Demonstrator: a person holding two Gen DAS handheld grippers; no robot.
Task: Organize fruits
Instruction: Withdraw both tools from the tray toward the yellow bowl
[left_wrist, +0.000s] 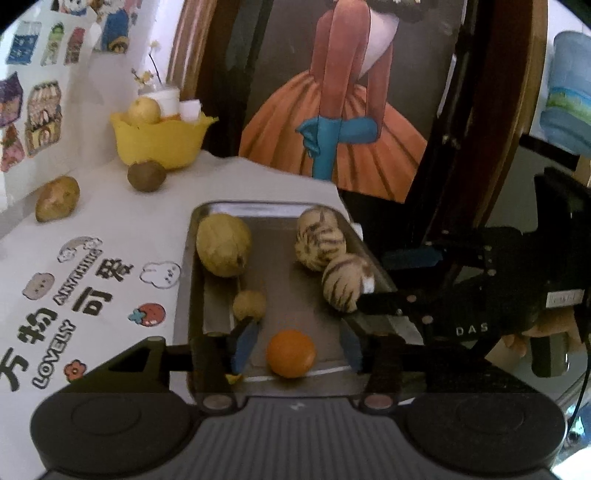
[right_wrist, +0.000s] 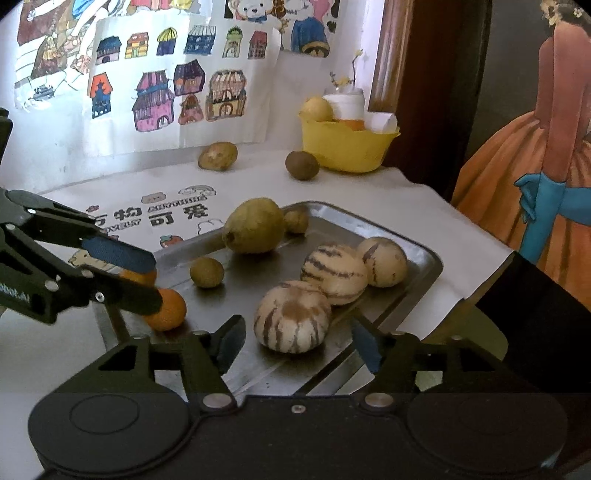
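Left gripper (left_wrist: 295, 347) open around the orange (left_wrist: 291, 353) at lower centre of the metal tray (left_wrist: 280, 218) — pads clear of it. Right gripper (right_wrist: 295, 341) open too, striped melon (right_wrist: 292, 315) between its fingers, ungripped. Best centred before squeezing — round fruit rolls.

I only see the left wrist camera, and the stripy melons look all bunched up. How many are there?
Observer: Three melons, close together in the tray.
Operator: Is anything hiding behind the pear?
Observer: Yes, a small brown fruit sits just past the pear, by the tray's far rim.
Operator: Is the right gripper grabbing a melon?
Observer: No. The right gripper is open. The nearest melon lies between its fingers, with a gap on each side.
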